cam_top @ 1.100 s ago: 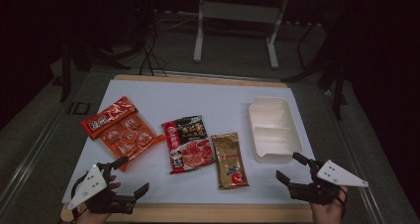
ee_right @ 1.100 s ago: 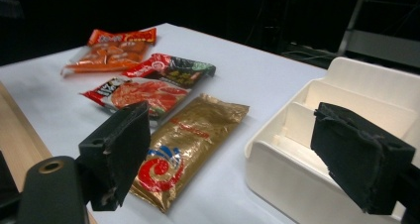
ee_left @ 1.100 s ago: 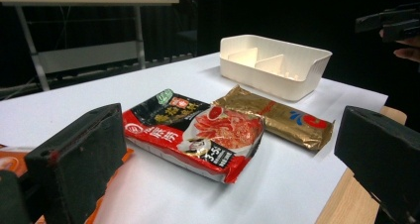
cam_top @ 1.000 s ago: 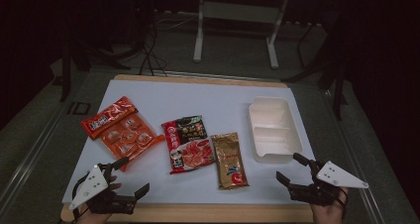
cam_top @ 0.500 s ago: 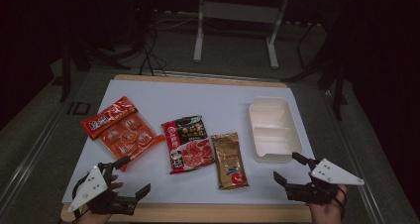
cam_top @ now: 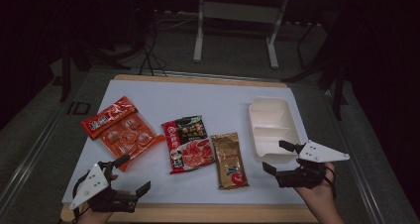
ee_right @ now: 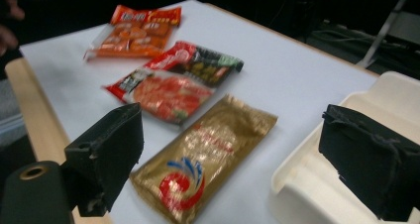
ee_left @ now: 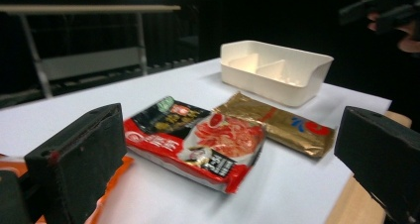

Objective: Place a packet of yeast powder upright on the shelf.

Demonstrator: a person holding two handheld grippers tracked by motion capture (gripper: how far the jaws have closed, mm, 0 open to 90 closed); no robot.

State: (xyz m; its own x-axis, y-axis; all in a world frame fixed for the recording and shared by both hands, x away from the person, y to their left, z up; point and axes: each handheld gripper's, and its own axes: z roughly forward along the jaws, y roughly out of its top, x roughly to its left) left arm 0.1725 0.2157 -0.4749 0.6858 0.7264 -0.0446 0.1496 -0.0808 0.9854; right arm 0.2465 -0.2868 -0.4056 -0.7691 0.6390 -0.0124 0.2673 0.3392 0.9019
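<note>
While the left claw point(cam_top: 125, 175) rests open, the right claw point(cam_top: 277, 157), just widened, gapes empty beside the tray point(cam_top: 271, 116).

We lose left hand point(cam_top: 94, 215) at high view's 6 o'clock edge, mostly under left gripper point(cam_top: 131, 175). In left gripper view, orange packet point(ee_left: 111, 179) sits largely behind jaw at 8 o'clock. In right gripper view, white tray point(ee_right: 327, 184) runs off 3 and 6 o'clock edges; whole view motion-blurred. Print on gold sachet point(cam_top: 229, 159) and red packet point(cam_top: 189, 143) too small for us to read.
</note>
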